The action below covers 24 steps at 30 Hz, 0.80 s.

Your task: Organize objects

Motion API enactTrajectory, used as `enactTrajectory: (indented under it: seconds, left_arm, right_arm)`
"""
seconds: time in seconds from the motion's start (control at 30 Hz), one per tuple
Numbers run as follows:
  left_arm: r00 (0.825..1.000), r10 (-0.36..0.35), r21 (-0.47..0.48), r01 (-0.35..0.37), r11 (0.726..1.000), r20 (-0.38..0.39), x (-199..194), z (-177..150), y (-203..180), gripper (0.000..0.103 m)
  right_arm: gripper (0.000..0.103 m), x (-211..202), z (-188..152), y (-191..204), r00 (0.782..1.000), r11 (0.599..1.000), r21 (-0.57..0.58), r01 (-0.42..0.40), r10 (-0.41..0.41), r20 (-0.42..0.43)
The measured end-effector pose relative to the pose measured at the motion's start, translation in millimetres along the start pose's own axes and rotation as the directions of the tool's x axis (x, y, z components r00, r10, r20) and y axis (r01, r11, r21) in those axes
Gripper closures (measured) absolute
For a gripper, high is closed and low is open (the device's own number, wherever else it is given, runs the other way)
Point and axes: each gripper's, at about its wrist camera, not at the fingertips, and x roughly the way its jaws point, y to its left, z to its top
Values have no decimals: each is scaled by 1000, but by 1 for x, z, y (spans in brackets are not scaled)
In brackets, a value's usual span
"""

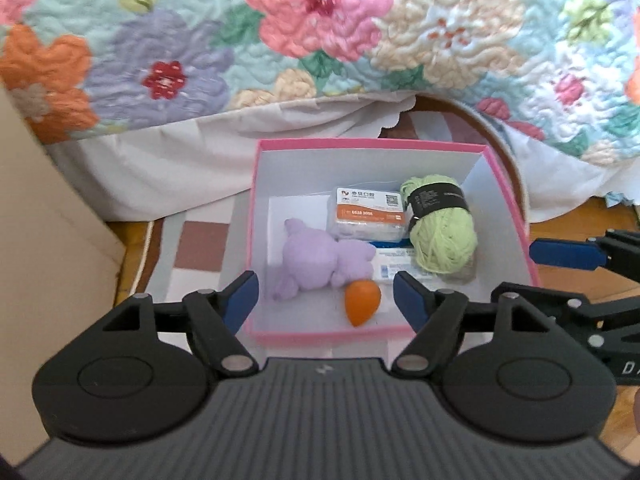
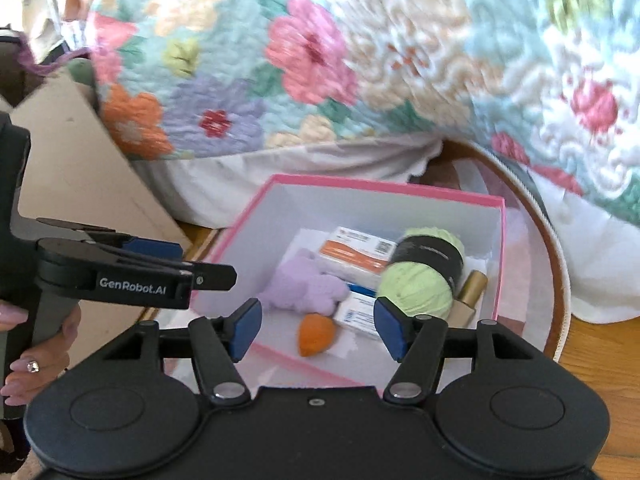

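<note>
Blue-padded and spread wide with nothing held, the left claw [image 1: 325, 300] hovers at the near rim of a pink box [image 1: 510, 204], the right claw [image 2: 316, 330] likewise open and empty. Inside lie a purple plush [image 1: 316, 264], orange egg-shaped sponge [image 1: 361, 302], green yarn [image 1: 444, 236] and orange-banded packet [image 1: 366, 214]; free floor shows at the left wall. "GenRobot.AI" marks the left claw's side.

Both wrist cameras look steeply down, close above the pink box [image 1: 516, 216] [image 2: 502, 248]; the left faces it squarely, the right from its right, sharing the box and floral quilt [image 1: 320, 20] [image 2: 360, 60]
</note>
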Motion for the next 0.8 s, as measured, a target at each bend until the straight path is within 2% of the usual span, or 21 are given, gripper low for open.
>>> enactTrajectory:
  seconds: [0.1, 0.37, 0.8]
  left_arm:
    - [1000, 3, -3, -3, 1000, 5, -27, -7, 8, 28]
    - [1000, 5, 5, -5, 1000, 5, -78, -30, 20, 25]
    - [999, -4, 39, 2, 999, 48, -125, -74, 10, 20]
  right_arm:
    - [34, -25, 1, 15, 1000, 1000, -28, -12, 13, 21]
    - [31, -75, -8, 45, 999, 996, -81, 35, -33, 27]
    - [29, -111, -54, 66, 997, 995, -62, 75, -76, -22]
